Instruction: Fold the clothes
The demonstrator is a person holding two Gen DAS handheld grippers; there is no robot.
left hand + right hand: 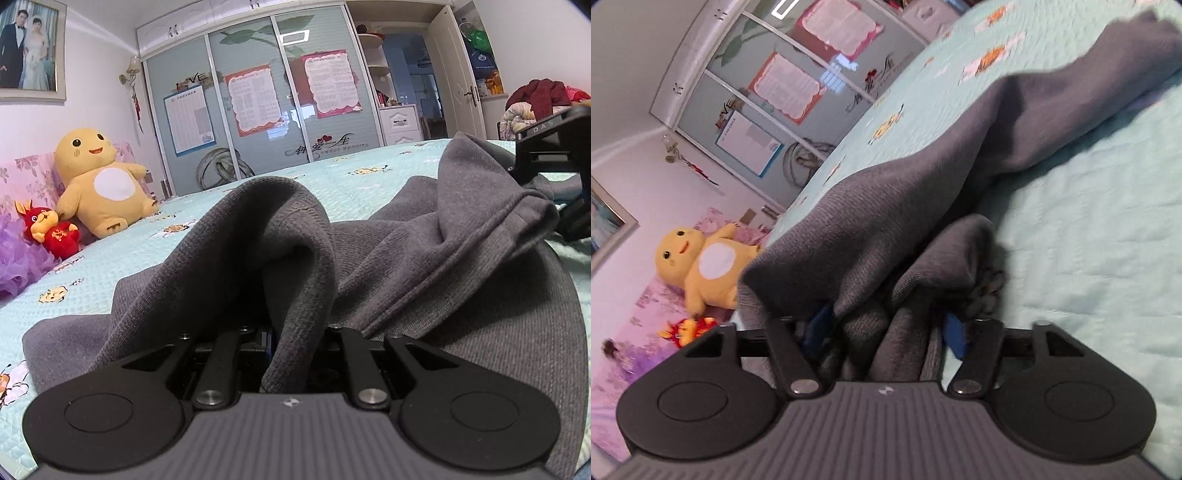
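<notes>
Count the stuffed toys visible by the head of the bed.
2: a yellow plush against the pink headboard, and a small red plush beside it. Others may be hidden.

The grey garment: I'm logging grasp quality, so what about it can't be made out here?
- Left wrist view: left claw fingertips buried under the grey garment.
- Right wrist view: right claw grip point covered by bunched folds; far end blurred.
- Both views: garment type and full outline unclear, cut by the claw bodies.

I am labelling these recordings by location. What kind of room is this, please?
Most likely a home bedroom: a bed with a light-green quilt, a sliding-door wardrobe behind it, and a yellow plush toy by the pillows.
</notes>
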